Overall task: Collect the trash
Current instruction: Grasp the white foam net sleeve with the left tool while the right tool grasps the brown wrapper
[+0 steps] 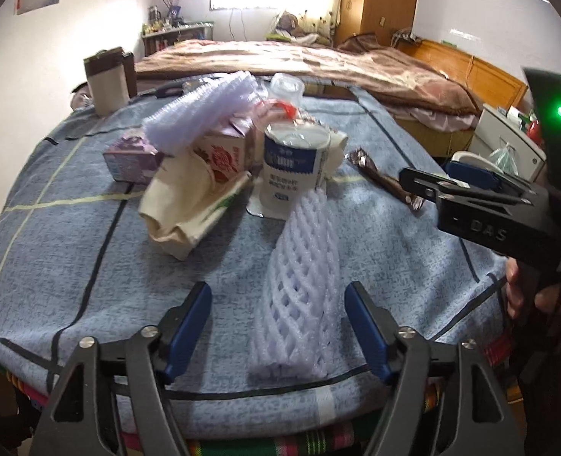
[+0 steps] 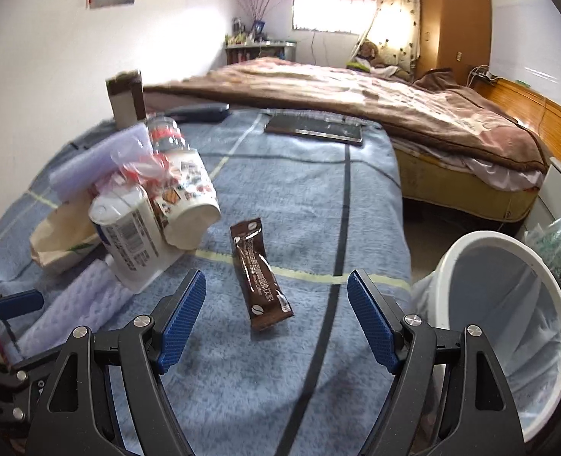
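Observation:
A white foam net sleeve (image 1: 299,277) lies on the blue cloth between the fingers of my left gripper (image 1: 278,326), which is open; the pads are not pressing on it. A brown sachet (image 2: 261,277) lies flat just ahead of my right gripper (image 2: 276,317), also open and empty. Behind the two stands a heap of trash: a blue-labelled white bottle (image 1: 288,167), a cream paper bag (image 1: 177,209), a red-printed carton (image 1: 223,152), a purple box (image 1: 132,159), a lilac foam sheet (image 1: 200,106) and a clear plastic bottle (image 1: 286,87). The right gripper (image 1: 451,180) also shows at the right of the left wrist view.
A white bin (image 2: 508,323) with a plastic liner stands off the table's right edge. A dark flat keyboard-like slab (image 2: 314,129) and a brown-and-white box (image 2: 126,98) sit at the table's far side. A bed (image 2: 394,106) lies beyond. The table (image 1: 71,228) has a blue cloth.

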